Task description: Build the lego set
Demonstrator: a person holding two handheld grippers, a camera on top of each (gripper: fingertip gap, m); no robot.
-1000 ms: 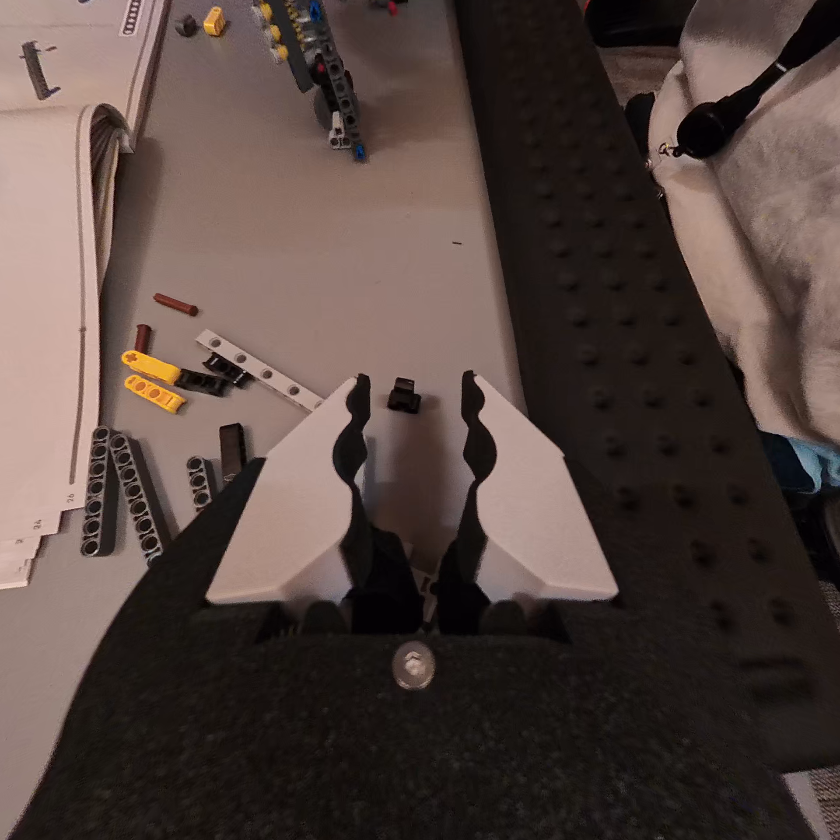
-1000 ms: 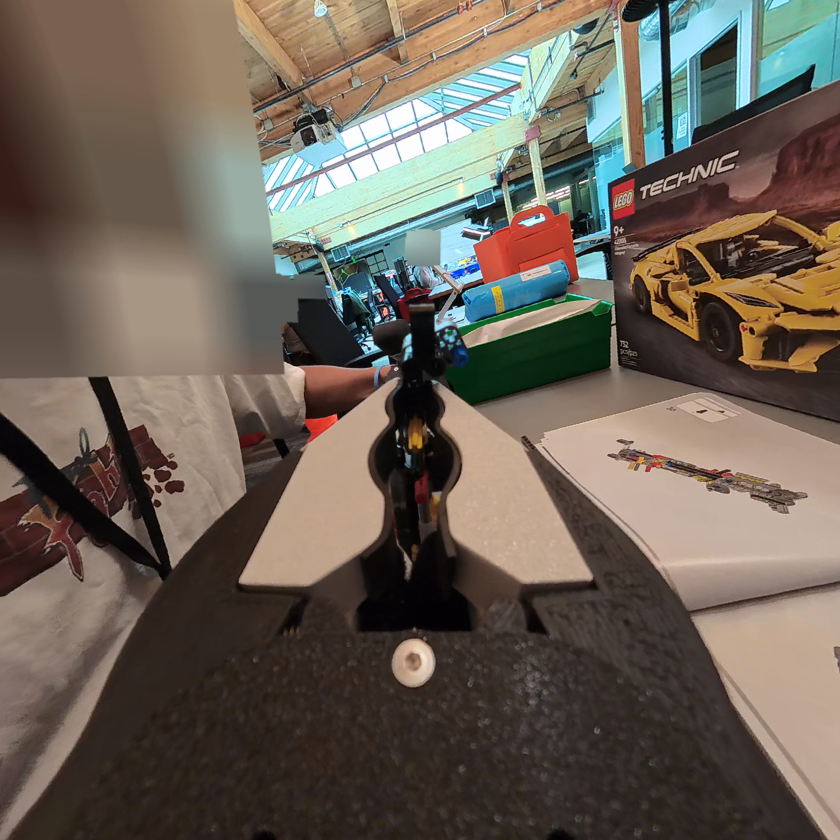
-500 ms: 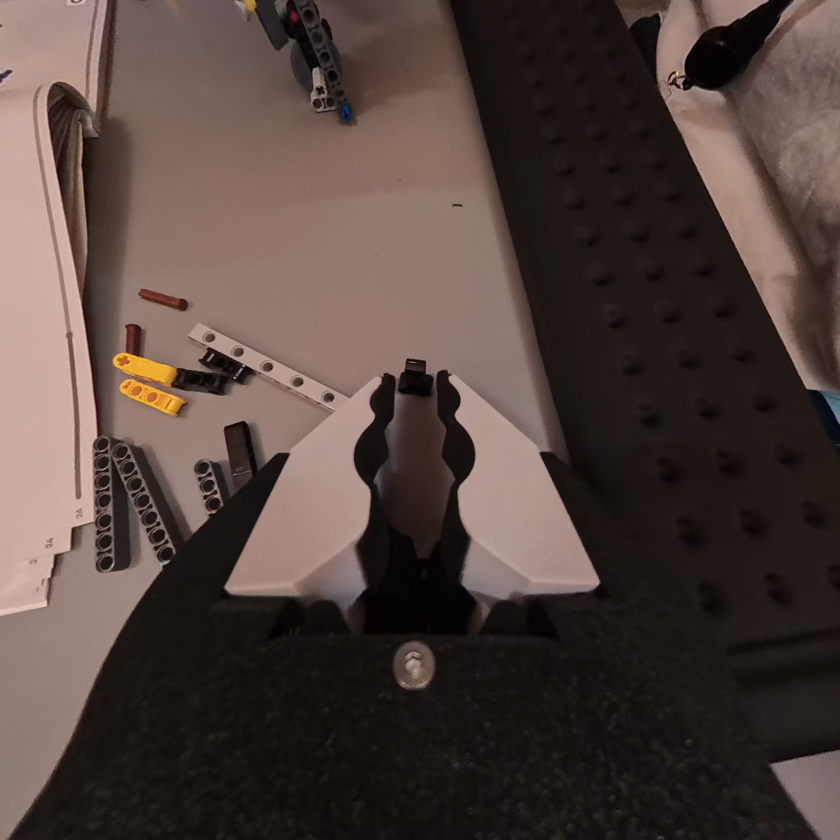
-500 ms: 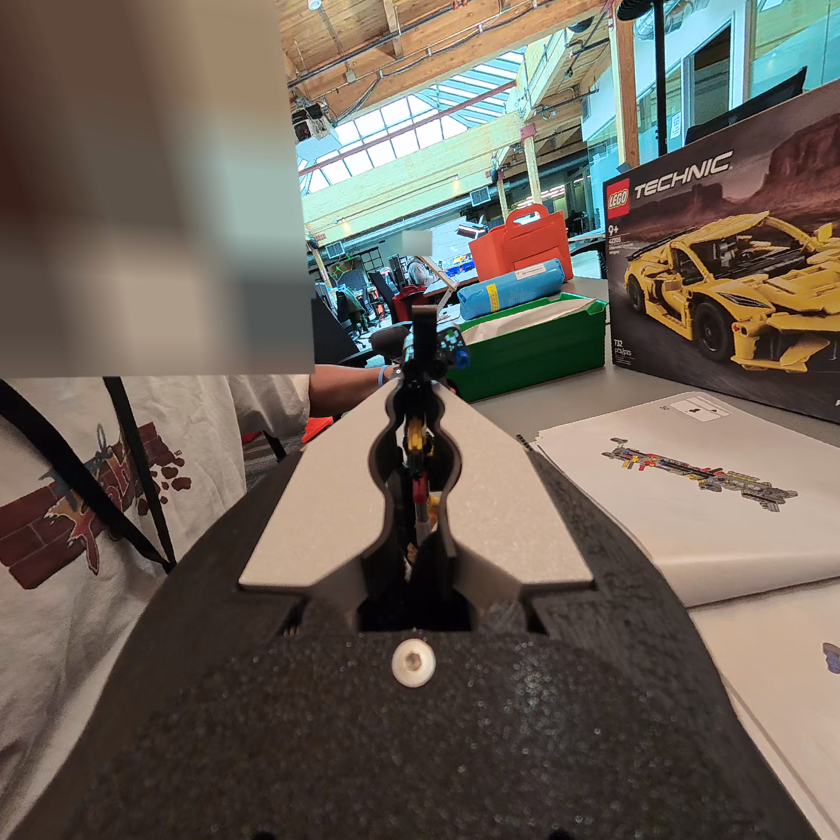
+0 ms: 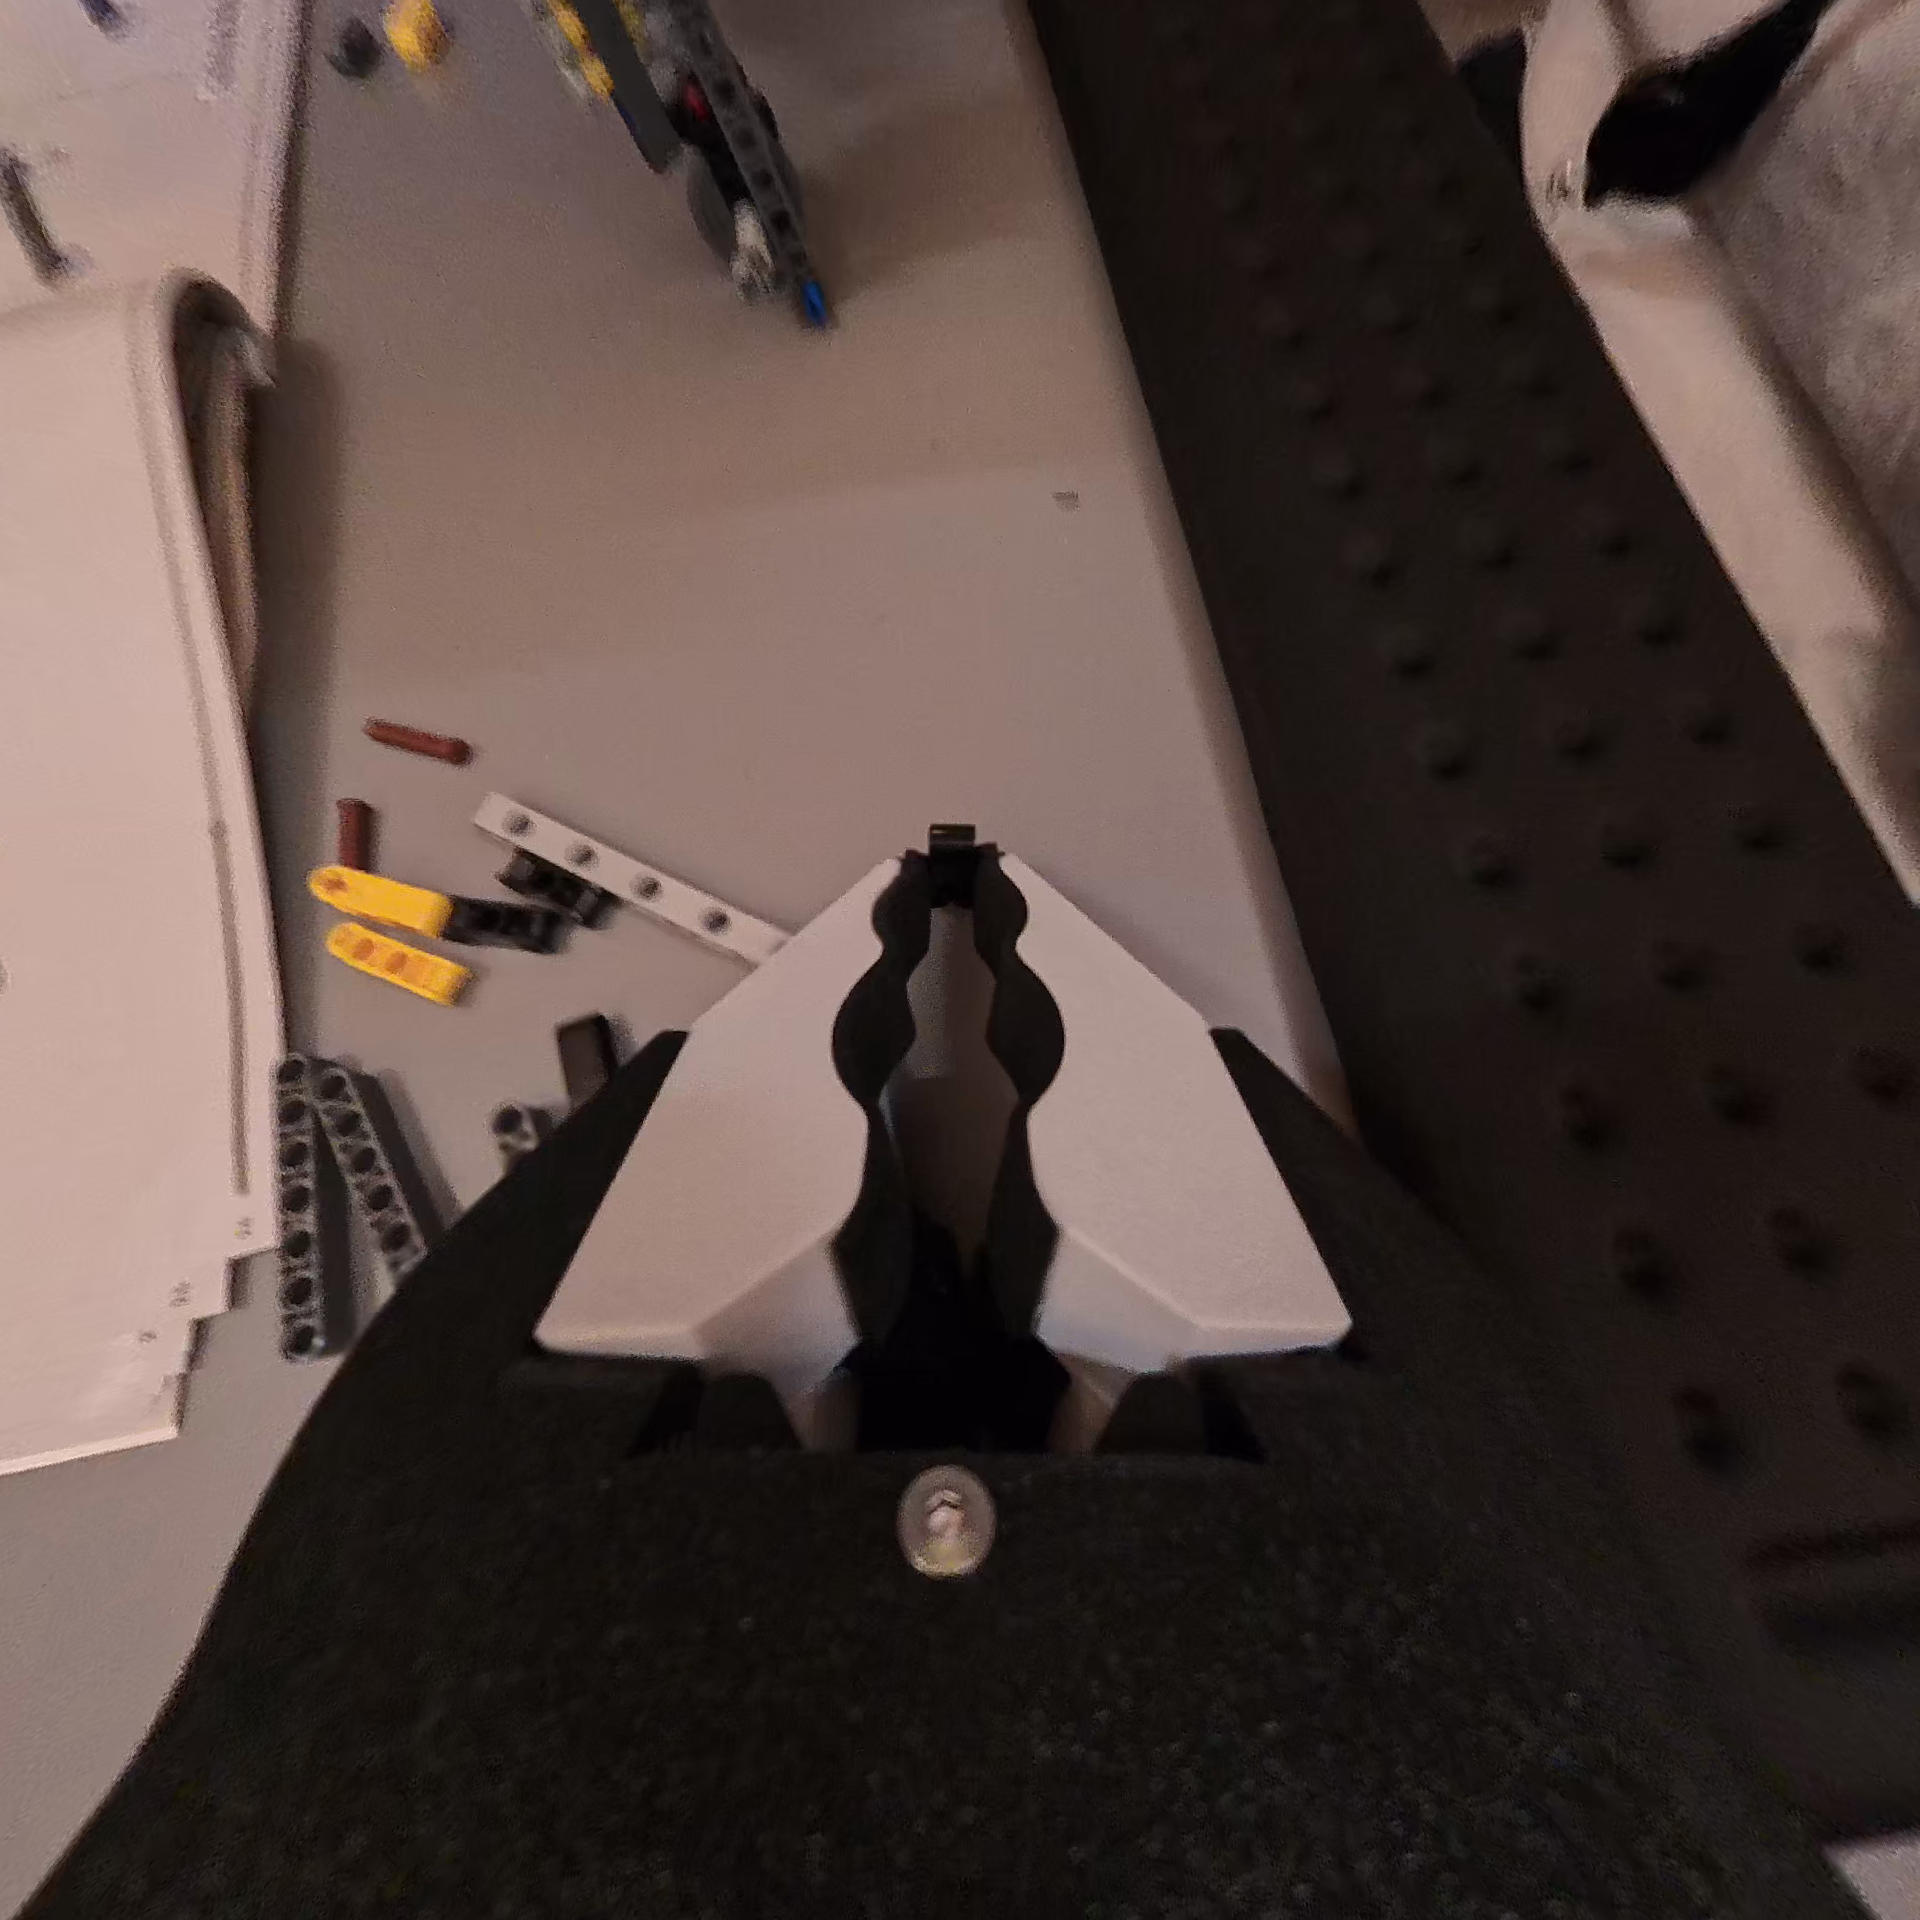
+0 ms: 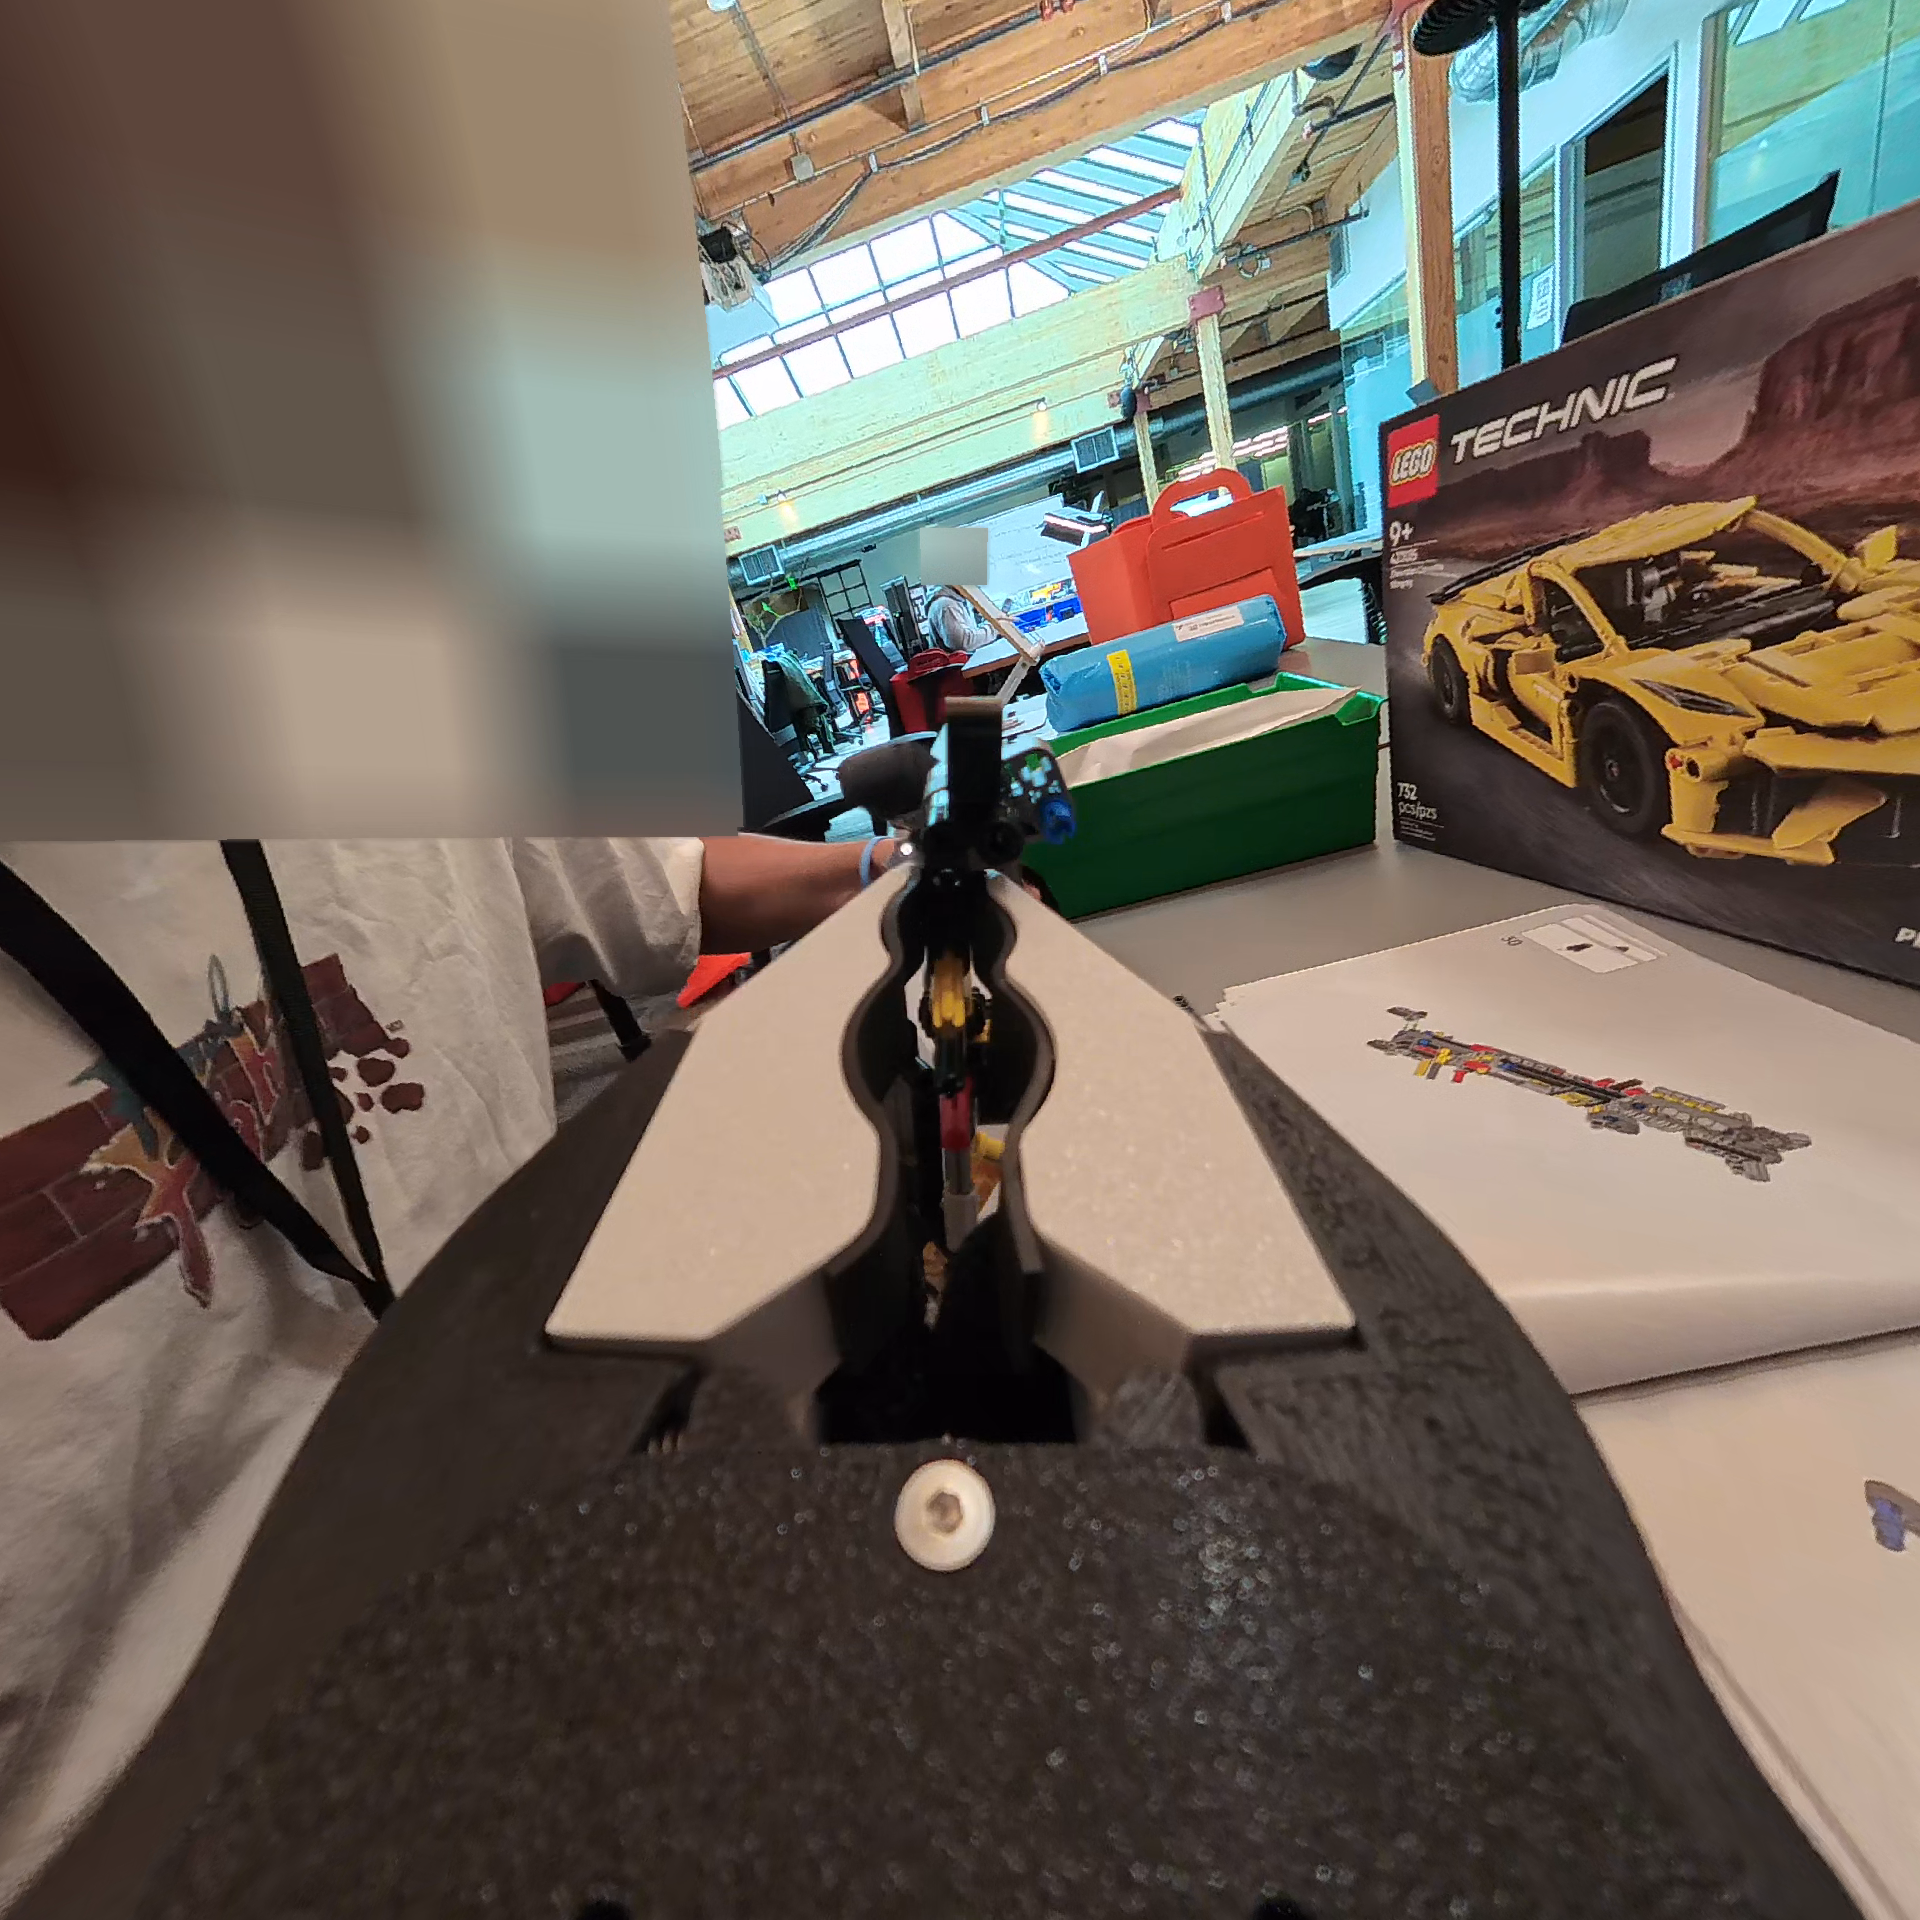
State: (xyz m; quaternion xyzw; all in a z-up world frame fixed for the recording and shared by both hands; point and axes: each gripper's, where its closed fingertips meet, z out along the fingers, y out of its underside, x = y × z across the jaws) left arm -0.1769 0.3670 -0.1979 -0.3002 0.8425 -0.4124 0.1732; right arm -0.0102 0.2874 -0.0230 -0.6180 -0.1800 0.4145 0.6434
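A small black blocky piece (image 5: 951,868) sits pinched at the very tips of the left claw (image 5: 951,883), whose scalloped fingers were spread wide a second ago with the piece lying loose on the smooth grey bench (image 5: 665,540). Holed grey beams (image 5: 343,1174) and yellow connectors (image 5: 390,930) lie scattered to its left. The right claw (image 6: 951,883) stays clenched on a slender multicoloured assembly (image 6: 961,1039), held upright near the glossy set box (image 6: 1662,644).

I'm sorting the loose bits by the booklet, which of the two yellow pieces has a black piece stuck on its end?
The upper yellow piece, farther from the camera: a black piece continues from its right end. The lower yellow piece lies alone.
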